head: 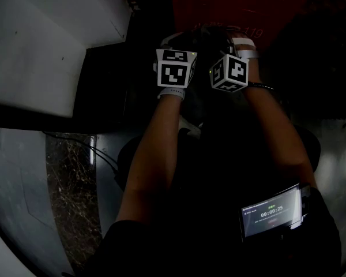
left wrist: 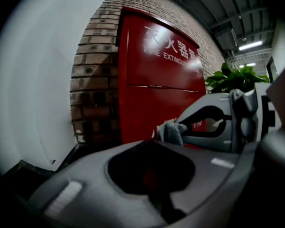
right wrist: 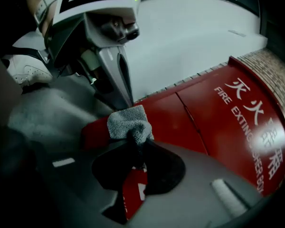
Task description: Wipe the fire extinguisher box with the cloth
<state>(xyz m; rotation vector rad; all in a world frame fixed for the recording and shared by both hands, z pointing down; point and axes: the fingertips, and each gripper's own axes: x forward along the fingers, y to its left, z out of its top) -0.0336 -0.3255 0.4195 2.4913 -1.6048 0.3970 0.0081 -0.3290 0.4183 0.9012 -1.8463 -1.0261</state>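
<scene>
At the far left a white wall (left wrist: 33,80) is being shown, and a strip of brick wall (left wrist: 92,80) is being seen just beside it. The left gripper (left wrist: 152,144) is being held up in front of the brick and of the red fire extinguisher box (left wrist: 156,75). Its jaws are being pressed together, and nothing is being pinched between them. The box is being seen standing upright against the brick wall, with white lettering across its door. Just to the right of the left gripper, the right gripper (right wrist: 135,141) is being held out toward the lower part of the box. A small grey cloth (right wrist: 129,123) is being pinched at the tips of its jaws, bunched up above them. In the right gripper view the cloth is being shown over the bottom edge of the red door; whether it is being pressed onto the box or held just off it cannot be told. Further right, past the box, a green plant (left wrist: 232,77) is being seen. In the dim head view a lit screen (head: 271,212) is being worn on the right forearm.
</scene>
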